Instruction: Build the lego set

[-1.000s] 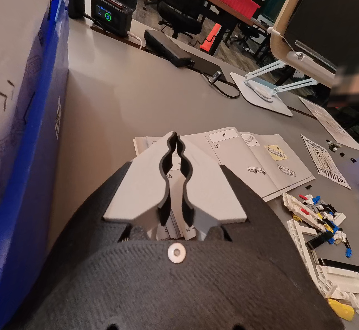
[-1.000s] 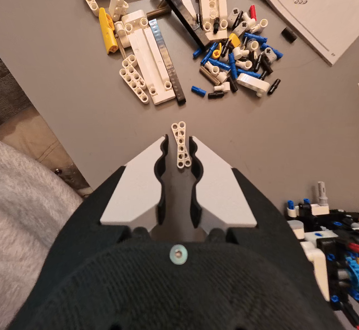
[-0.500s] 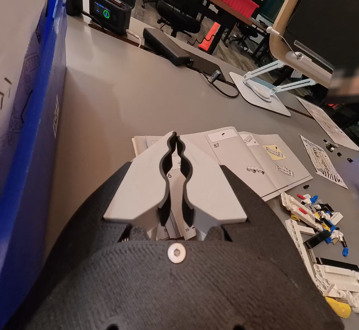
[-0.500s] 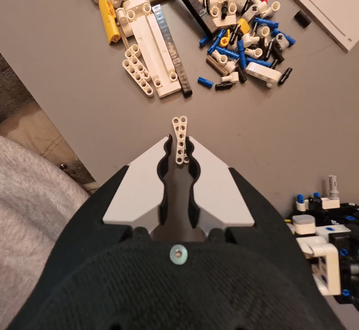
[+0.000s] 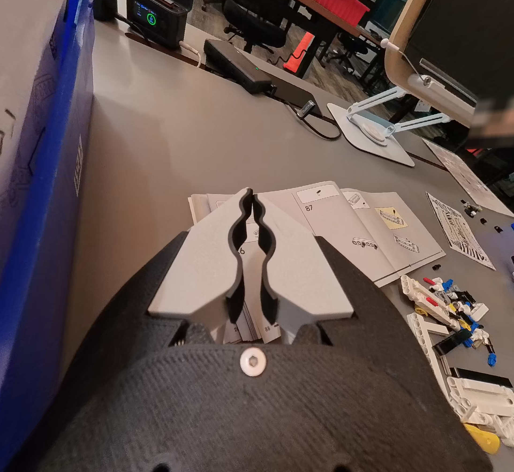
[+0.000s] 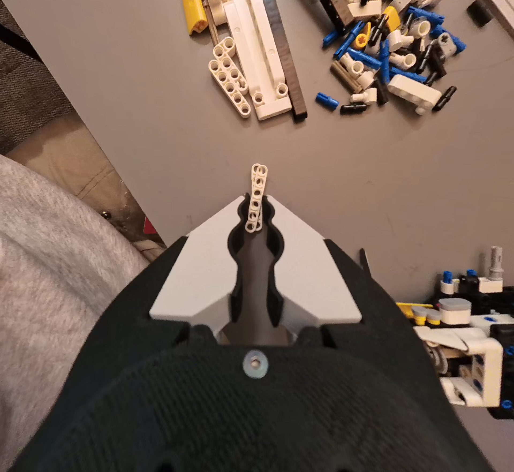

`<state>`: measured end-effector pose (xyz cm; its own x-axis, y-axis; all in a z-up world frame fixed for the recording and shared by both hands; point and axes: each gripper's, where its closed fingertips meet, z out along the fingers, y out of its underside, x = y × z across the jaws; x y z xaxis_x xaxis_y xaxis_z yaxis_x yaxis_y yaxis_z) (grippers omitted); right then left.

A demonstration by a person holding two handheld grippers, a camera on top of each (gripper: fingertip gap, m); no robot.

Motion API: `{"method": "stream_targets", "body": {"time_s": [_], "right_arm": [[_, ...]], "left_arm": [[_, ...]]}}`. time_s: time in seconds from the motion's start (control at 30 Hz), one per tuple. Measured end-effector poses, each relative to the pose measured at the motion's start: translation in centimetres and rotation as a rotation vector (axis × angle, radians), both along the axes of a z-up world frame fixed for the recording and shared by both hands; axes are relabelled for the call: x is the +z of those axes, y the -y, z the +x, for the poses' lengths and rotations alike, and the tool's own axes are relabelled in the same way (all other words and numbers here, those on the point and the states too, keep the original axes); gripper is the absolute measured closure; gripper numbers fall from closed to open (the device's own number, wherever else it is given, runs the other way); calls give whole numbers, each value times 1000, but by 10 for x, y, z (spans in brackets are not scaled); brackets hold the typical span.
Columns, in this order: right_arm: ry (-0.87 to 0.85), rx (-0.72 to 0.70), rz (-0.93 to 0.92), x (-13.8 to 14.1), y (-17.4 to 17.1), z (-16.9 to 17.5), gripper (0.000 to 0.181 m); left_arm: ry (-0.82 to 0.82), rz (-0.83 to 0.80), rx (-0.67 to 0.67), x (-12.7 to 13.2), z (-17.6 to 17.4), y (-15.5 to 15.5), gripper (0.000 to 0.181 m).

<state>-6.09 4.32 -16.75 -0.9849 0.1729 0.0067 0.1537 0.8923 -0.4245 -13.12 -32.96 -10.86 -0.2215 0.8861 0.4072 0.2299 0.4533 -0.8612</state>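
My right gripper (image 6: 256, 199) is shut on two thin white beams (image 6: 257, 188), stacked side by side and pointing forward past the fingertips, above the grey table (image 6: 125, 83). Ahead lie loose parts: white panels and beams (image 6: 250, 52) and a pile of blue, black and white pins (image 6: 395, 49). The part-built model (image 6: 472, 347) sits at the right edge. My left gripper (image 5: 252, 194) is shut and empty above the open instruction booklet (image 5: 347, 230). Loose parts (image 5: 450, 311) show at its lower right.
A blue and white box (image 5: 41, 152) stands close on the left. A sticker sheet (image 5: 456, 230), a monitor stand (image 5: 372, 136), a black device and cable (image 5: 236, 66) lie farther back. A person's grey sleeve (image 6: 41, 264) is at the table's near edge. There is about 40 centimetres between the tips of the two grippers.
My right gripper closed on the two white beams and lifted them off the table, moving forward toward the loose parts. The left gripper barely moved.
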Motion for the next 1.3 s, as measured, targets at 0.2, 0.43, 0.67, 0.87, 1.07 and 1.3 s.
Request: {"method": "stream_targets", "body": {"time_s": [0.2,0.43,0.67,0.87,1.07,1.3], "right_arm": [[-4,22,-17,5,3,0,175],[-1,31,-12,3,1,-1,176],[-2,45,-2,1,1,0,176],[-5,51,-2,1,1,0,176],[3,48,-18,4,4,0,173],[-19,44,-51,13,9,-4,170]], "left_arm": [[0,2,-1,0,0,0,181],[0,3,-2,0,0,0,181],[1,3,-2,0,0,0,181],[1,3,-2,0,0,0,181],[0,8,-4,-1,0,-1,181],[0,8,-5,-1,0,-1,181]]}}
